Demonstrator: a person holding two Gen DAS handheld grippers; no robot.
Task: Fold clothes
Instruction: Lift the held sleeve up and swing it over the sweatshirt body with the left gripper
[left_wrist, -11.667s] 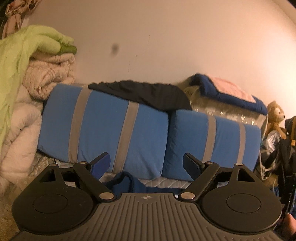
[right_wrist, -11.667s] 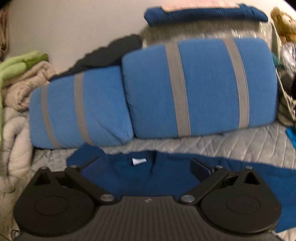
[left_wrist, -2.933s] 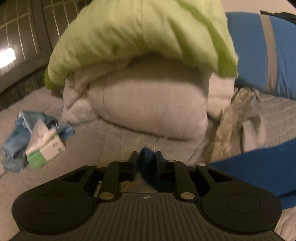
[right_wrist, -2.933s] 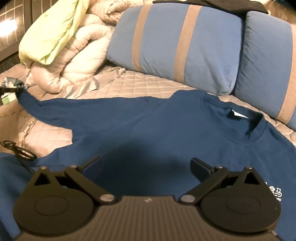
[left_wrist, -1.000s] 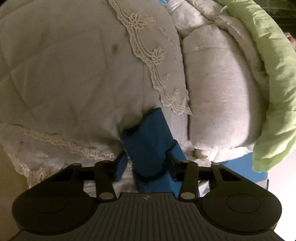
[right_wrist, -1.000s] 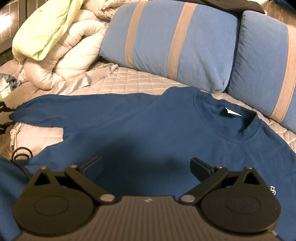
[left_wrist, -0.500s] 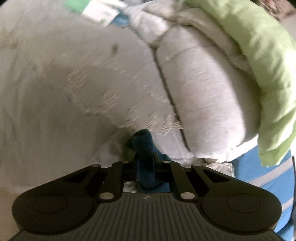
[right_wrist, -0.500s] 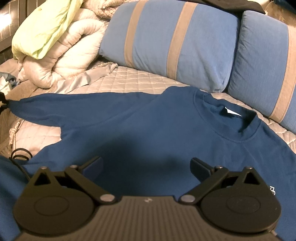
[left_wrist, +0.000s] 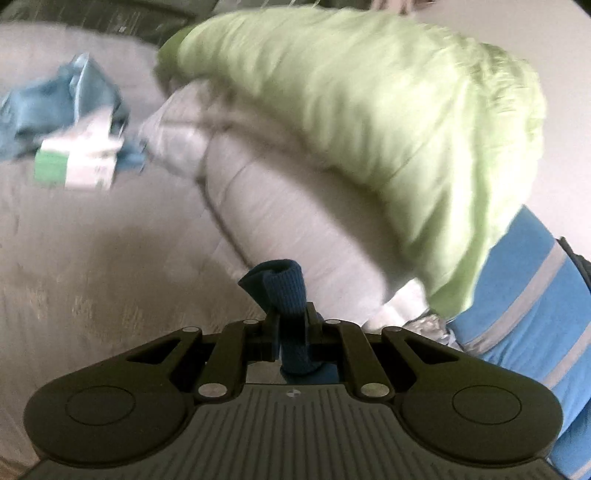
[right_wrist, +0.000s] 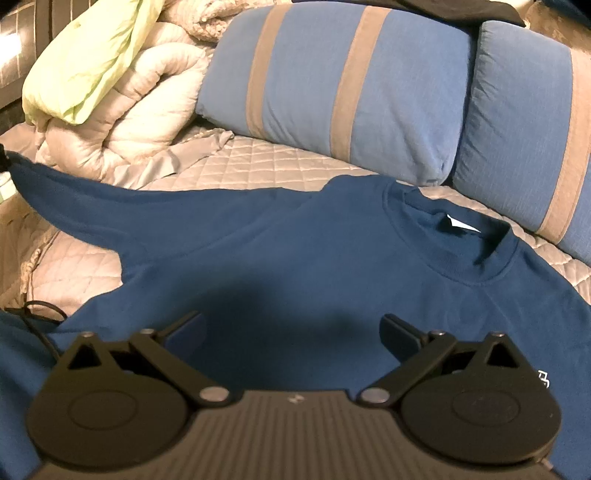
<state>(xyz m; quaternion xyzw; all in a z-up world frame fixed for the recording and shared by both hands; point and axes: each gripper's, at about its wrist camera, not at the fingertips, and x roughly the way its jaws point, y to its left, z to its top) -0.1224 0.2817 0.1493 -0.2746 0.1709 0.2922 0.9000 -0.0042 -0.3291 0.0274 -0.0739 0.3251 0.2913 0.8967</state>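
While the ribbed cuff (left_wrist: 286, 284) of the blue sweatshirt (right_wrist: 295, 266) is being pinched between the pressed-together jaws of the left gripper (left_wrist: 291, 325), the sleeve (right_wrist: 122, 206) is being held out toward the left edge of the bed, with its far end running out of the right wrist view. Behind the cuff, a rolled pale duvet (left_wrist: 295, 221) under a lime-green cover (left_wrist: 388, 110) is being seen blurred, with a small green-and-white box (left_wrist: 77, 166) on a light blue cloth (left_wrist: 55, 103) further left.

The sweatshirt body is being viewed lying flat and face up on the quilted bedspread (right_wrist: 258, 162), neck (right_wrist: 461, 236) toward the striped blue pillows (right_wrist: 351, 74), label showing inside the collar. The cloth is being seen mostly smooth, with a small white print near the right edge.

The right gripper (right_wrist: 291, 328) is being held just above the chest area with its jaws spread, nothing between them.

Judged step: a sleeve is being handled, either drawn out straight or about to be carried inward. Either way, an even hold on the cuff is being called for, so that the sleeve is not twisted and the body is not dragged out of flat.
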